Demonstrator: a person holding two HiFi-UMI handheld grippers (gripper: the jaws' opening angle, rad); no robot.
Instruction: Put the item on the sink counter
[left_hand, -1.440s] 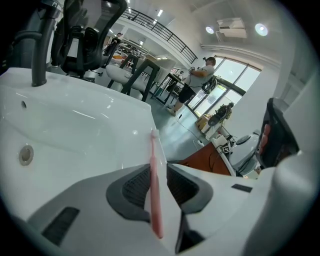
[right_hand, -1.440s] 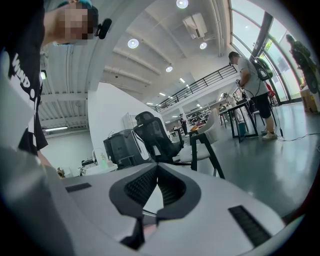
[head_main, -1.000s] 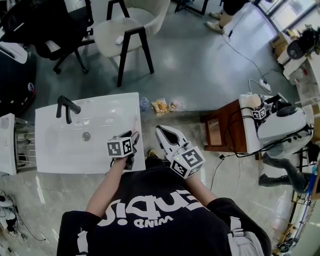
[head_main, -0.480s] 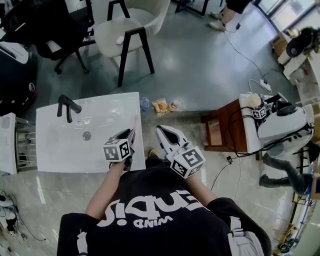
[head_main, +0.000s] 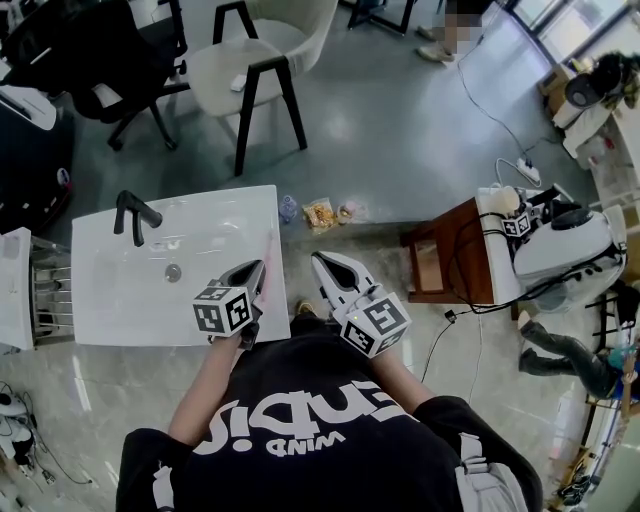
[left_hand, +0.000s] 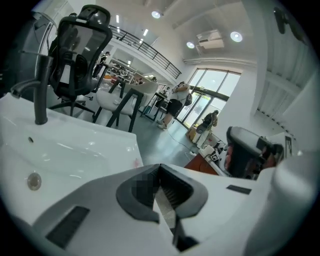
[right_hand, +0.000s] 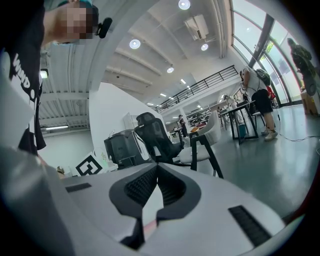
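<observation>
Two grippers sit low in the centre of the head view, both empty. The left gripper (head_main: 259, 268) hangs over the right rim of the sink (head_main: 120, 300). Its jaws have just been closing and now meet tip to tip, with nothing between them in its own view. That fits a let-go: the hold has probably been given up because the thing is already down.

The item (head_main: 268, 246), thin and pink, lies on the flat right edge of the white counter, just ahead of the left gripper's tips and apart from them. What it is I cannot tell, as it is too small. It rests well right of the faucet (head_main: 132, 212) and clear of the basin, where it should not slide in.

The right gripper (head_main: 319, 259) is held just off the sink's right edge, jaws together on nothing. It seems parked there simply to stay out of the way.
</observation>
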